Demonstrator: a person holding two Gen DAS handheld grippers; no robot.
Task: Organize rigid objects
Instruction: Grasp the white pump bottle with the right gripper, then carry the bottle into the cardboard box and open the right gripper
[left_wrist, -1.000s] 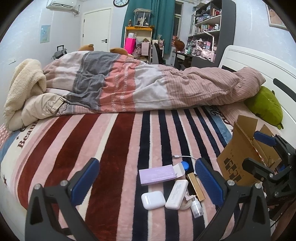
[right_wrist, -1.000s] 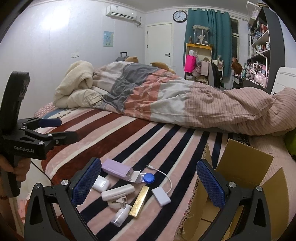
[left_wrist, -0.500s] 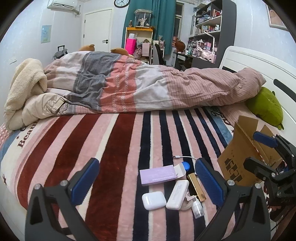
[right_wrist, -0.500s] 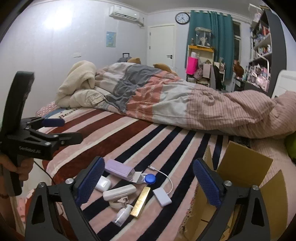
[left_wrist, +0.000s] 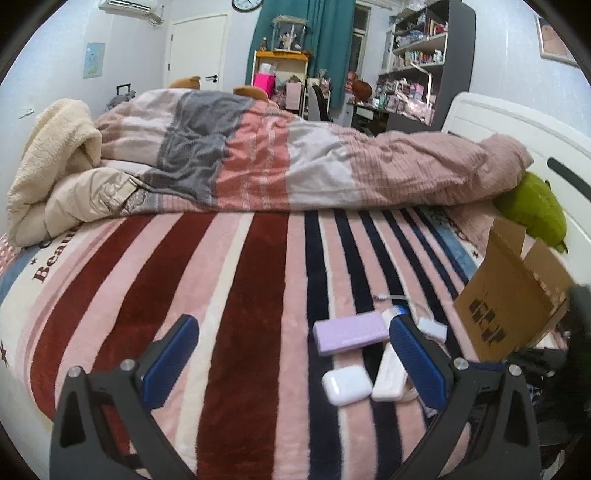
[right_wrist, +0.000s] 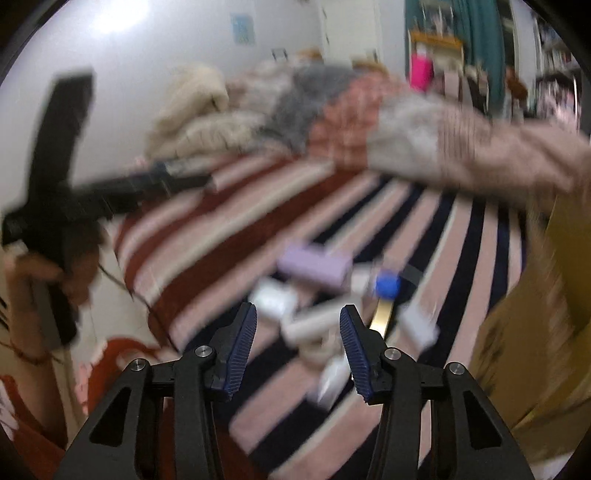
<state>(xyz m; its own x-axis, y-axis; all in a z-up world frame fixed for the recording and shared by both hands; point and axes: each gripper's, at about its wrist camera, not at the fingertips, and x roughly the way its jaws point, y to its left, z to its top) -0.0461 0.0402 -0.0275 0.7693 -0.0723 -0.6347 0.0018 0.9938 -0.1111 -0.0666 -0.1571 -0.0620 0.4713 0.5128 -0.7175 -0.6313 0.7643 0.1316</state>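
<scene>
A pile of small items lies on the striped blanket: a lilac box, a white earbud case, a long white case, a gold bar, a blue cap, a small white charger and a clear little bottle. My left gripper is open and empty, its right finger over the pile's right side. My right gripper is partly open and empty, above the long white case. An open cardboard box stands right of the pile.
A rumpled duvet and a cream blanket fill the far half of the bed. A green plush lies by the white headboard. The right wrist view is motion-blurred and shows the left gripper's body at left.
My right gripper has swung down and toward the pile, and its jaws have narrowed from wide open. My left gripper has shifted slightly right and closer to the pile.
</scene>
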